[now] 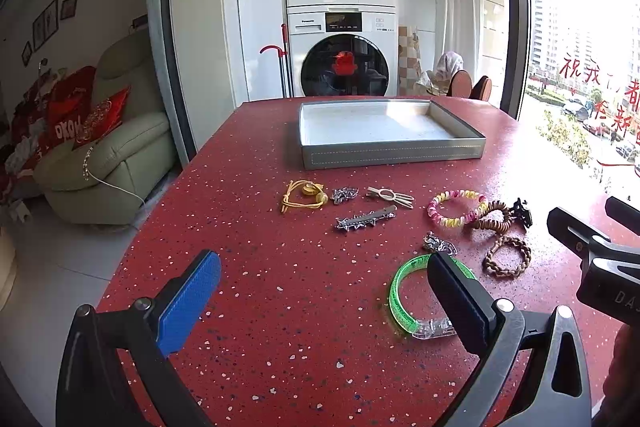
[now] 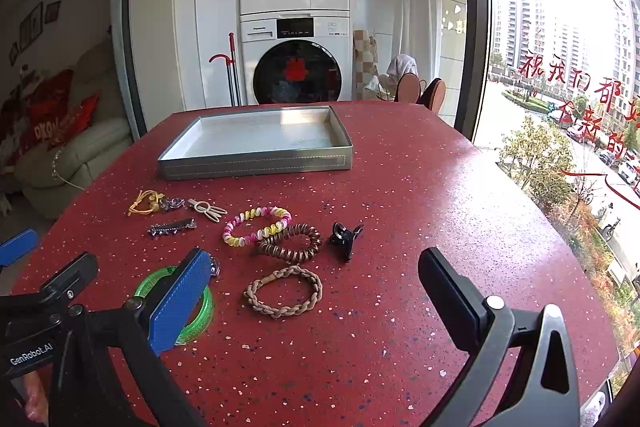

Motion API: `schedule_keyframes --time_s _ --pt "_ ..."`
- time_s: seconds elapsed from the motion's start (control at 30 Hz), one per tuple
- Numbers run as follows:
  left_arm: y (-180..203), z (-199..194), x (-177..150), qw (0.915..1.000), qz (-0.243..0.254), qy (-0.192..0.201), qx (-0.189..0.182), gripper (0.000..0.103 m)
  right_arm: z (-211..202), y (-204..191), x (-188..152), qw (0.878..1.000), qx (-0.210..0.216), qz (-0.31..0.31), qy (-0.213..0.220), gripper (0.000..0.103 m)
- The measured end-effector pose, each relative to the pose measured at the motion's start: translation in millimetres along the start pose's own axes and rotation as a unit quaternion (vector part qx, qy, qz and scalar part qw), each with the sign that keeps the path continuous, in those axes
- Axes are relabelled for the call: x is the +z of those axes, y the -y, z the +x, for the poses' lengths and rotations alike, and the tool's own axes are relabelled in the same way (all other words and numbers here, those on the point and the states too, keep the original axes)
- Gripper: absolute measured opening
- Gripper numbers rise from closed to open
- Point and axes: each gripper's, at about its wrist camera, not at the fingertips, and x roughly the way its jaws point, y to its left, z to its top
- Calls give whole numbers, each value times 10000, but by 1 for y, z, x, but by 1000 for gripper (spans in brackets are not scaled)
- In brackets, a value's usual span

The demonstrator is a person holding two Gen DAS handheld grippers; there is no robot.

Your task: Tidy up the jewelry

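Jewelry: green bangle [image 1: 404,291] lies just ahead of our left gripper [image 1: 324,291], nearer arm; both jaws wide open, empty.

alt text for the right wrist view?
Open right gripper hovers over a red table strewn with bracelets, including a braided one between its fingers, and hair clips. An empty grey tray sits behind them.

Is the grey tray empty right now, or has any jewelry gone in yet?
Empty. Both wrist views show the grey tray's floor bare, and the pieces, such as the green bangle and braided bracelet, lie on the red table.
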Motion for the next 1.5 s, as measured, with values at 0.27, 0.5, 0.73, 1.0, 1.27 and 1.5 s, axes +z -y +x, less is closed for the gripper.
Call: schedule_keyframes --time_s 0.27,0.5,0.73,1.0,1.27,1.5 --pt "5 4 -3 10000 38 30 28 103 -2 3 0 10000 -7 20 25 103" --pt "5 8 -1 10000 4 1 49 103 -3 4 -2 10000 -16 33 32 103" --pt "3 5 -4 10000 16 46 40 103 -5 3 -1 10000 -2 5 49 103" --pt "1 4 -4 10000 -22 46 54 103 -5 4 0 10000 8 9 50 103" --pt "1 4 -2 10000 1 49 50 103 -5 3 0 10000 14 8 29 103" --pt "1 4 -4 10000 -32 45 61 103 -5 3 0 10000 16 6 23 103"
